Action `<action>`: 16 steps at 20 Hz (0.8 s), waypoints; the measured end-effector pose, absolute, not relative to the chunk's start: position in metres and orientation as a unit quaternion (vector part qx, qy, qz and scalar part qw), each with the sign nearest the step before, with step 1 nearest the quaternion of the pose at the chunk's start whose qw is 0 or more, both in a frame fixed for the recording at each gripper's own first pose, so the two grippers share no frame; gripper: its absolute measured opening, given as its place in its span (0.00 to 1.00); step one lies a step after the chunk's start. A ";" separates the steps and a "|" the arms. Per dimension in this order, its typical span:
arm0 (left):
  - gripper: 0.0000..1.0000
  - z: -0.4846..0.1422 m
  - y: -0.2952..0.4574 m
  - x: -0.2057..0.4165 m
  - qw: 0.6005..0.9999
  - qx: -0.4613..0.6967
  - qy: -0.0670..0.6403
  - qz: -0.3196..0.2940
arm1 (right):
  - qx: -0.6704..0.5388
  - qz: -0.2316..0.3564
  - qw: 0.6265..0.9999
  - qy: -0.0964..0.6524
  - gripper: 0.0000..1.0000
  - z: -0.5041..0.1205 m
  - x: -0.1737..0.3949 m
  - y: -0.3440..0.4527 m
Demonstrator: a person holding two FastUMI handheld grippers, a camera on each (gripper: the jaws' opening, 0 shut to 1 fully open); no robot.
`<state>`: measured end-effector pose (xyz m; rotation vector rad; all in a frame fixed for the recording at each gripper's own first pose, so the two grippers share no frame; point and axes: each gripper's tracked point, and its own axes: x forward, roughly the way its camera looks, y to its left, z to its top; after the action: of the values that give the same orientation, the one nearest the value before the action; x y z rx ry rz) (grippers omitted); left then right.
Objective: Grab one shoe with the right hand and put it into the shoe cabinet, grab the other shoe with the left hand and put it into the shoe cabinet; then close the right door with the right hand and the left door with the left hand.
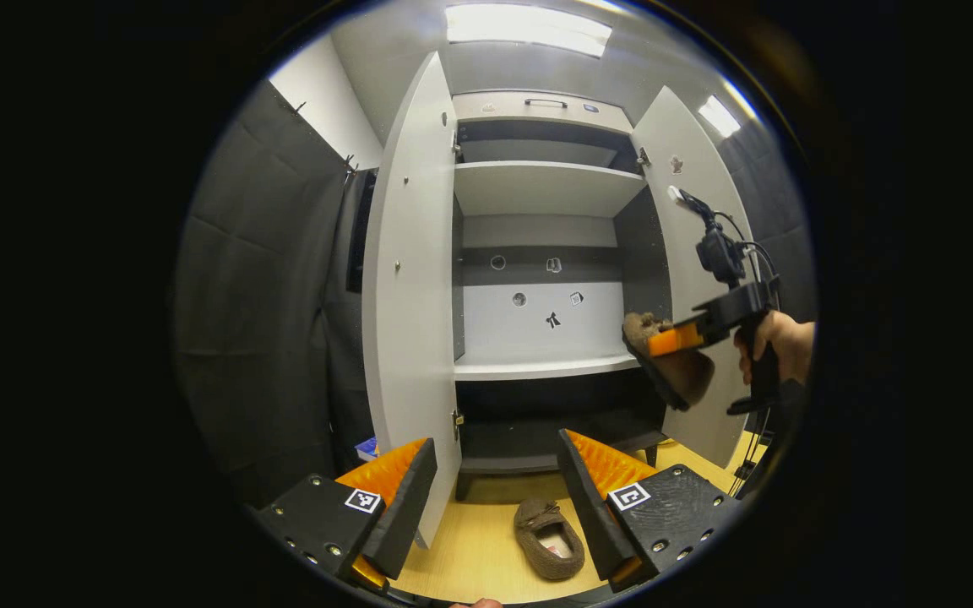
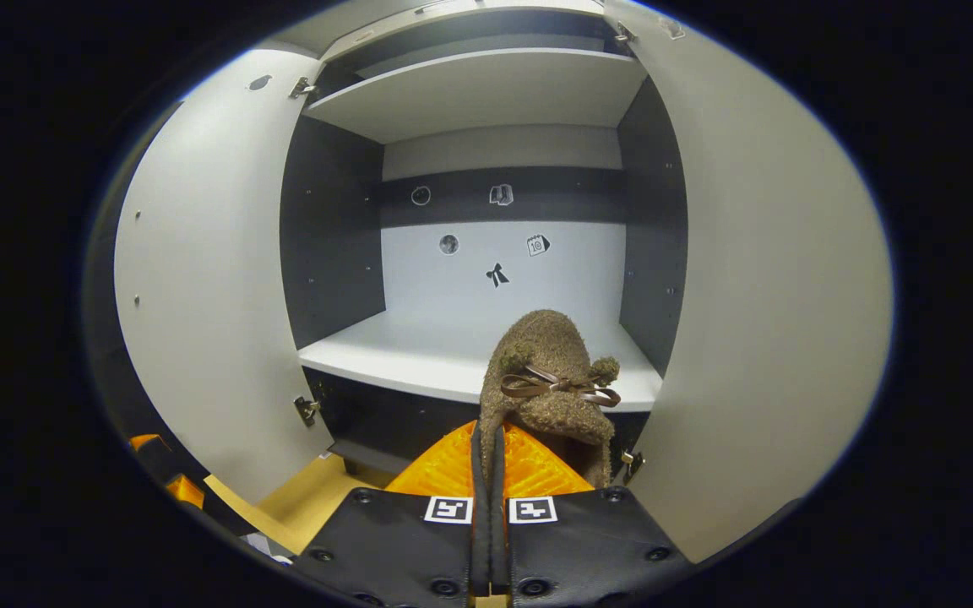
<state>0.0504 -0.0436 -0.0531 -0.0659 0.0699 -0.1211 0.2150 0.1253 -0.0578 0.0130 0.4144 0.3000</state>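
Held shoe [image 2: 550, 380]: heel hidden between the right tongs [image 2: 486, 473]. Cabinet back-wall stickers [image 1: 552, 319]: too small to identify. Person's hand [image 1: 778, 342]: cut off at the edge.

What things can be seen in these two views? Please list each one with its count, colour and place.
Shoe cabinet: one, grey-white shelves and dark side walls, straight ahead, both doors open.
Left door: one, grey-white, swung open.
Right door: one, grey-white, swung open.
Held slipper: one, brown and fuzzy with a ribbon bow, in front of the middle shelf.
Floor slipper: one, brown, on the wooden floor before the cabinet.
Stickers: five, small, on the cabinet's back wall.
Ceiling lights: two, white, overhead.
Left gripper: one, open, above the floor slipper.
Right gripper: one, shut on the held slipper.
Hand: one, holding the right gripper.
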 end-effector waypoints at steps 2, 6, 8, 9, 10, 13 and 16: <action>0.78 -0.054 -0.045 0.052 0.997 -0.034 0.037 -0.061 | 0.002 0.150 0.969 0.197 0.00 -0.050 0.231 0.127; 0.78 -0.060 -0.050 0.058 0.997 -0.032 0.042 -0.062 | -0.005 0.143 0.972 0.185 0.02 -0.036 0.272 0.127; 0.78 -0.063 -0.055 0.061 0.996 -0.034 0.048 -0.064 | -0.011 0.137 0.975 0.176 0.02 -0.028 0.295 0.127; 0.78 -0.065 -0.058 0.061 0.996 -0.035 0.051 -0.066 | -0.016 0.135 0.976 0.170 0.02 -0.024 0.306 0.127; 0.78 -0.066 -0.059 0.063 0.996 -0.034 0.053 -0.067 | -0.022 0.132 0.977 0.166 0.02 -0.021 0.316 0.127; 0.78 -0.067 -0.062 0.067 0.996 -0.032 0.055 -0.067 | -0.034 0.125 0.978 0.163 0.02 -0.017 0.347 0.130; 0.79 -0.068 -0.058 0.072 0.996 -0.031 0.059 -0.058 | -0.046 0.121 0.974 0.184 0.03 -0.031 0.374 0.133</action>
<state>0.0725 -0.0581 -0.0678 -0.0627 0.1172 -0.1160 0.3738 0.1330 -0.0315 -0.0928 0.3707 0.2432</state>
